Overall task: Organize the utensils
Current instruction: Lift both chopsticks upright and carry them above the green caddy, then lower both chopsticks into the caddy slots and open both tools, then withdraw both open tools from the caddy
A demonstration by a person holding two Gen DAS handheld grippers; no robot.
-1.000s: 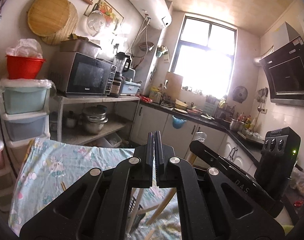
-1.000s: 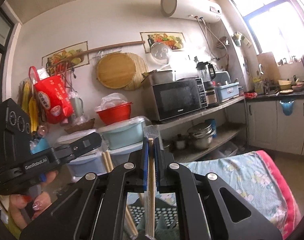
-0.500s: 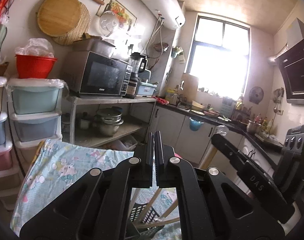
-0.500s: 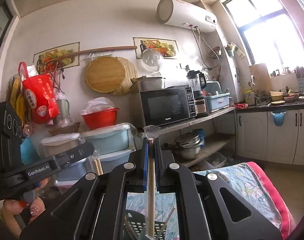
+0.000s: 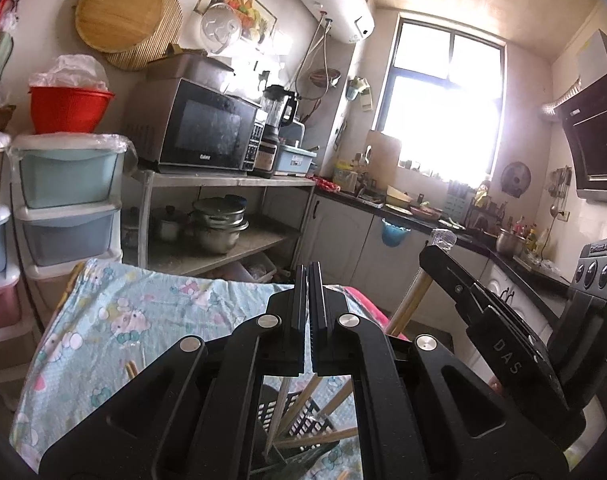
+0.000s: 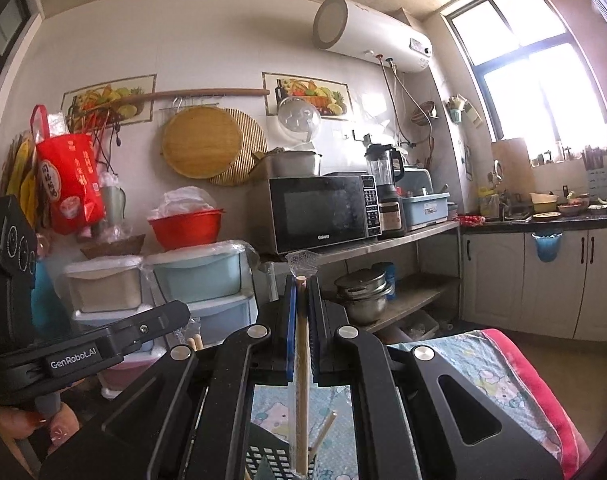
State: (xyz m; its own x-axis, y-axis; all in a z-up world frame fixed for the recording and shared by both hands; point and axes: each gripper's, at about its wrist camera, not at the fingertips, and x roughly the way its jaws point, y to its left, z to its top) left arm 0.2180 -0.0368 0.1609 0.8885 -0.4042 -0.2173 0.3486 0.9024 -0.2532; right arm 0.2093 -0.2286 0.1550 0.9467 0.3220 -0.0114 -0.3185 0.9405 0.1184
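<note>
My right gripper (image 6: 301,286) is shut on a wrapped pair of wooden chopsticks (image 6: 301,364), held upright with the lower end inside a black perforated utensil basket (image 6: 269,460). Other chopsticks (image 6: 323,434) lean in that basket. My left gripper (image 5: 308,276) is shut and empty above the same basket (image 5: 303,426), where several chopsticks (image 5: 323,408) stand slanted. The right gripper with its chopsticks (image 5: 409,302) shows at the right of the left wrist view. The left gripper's body (image 6: 83,350) shows at the left of the right wrist view.
The basket stands on a table with a light blue cartoon-print cloth (image 5: 115,320). More chopsticks (image 5: 130,370) lie on the cloth. Stacked plastic drawers (image 5: 69,208), a shelf with a microwave (image 5: 199,132) and pots, and kitchen counters (image 5: 403,216) stand behind.
Both grippers have risen and tilted, so the basket and table show lower in view. The right gripper still holds the chopsticks upright in the basket.
</note>
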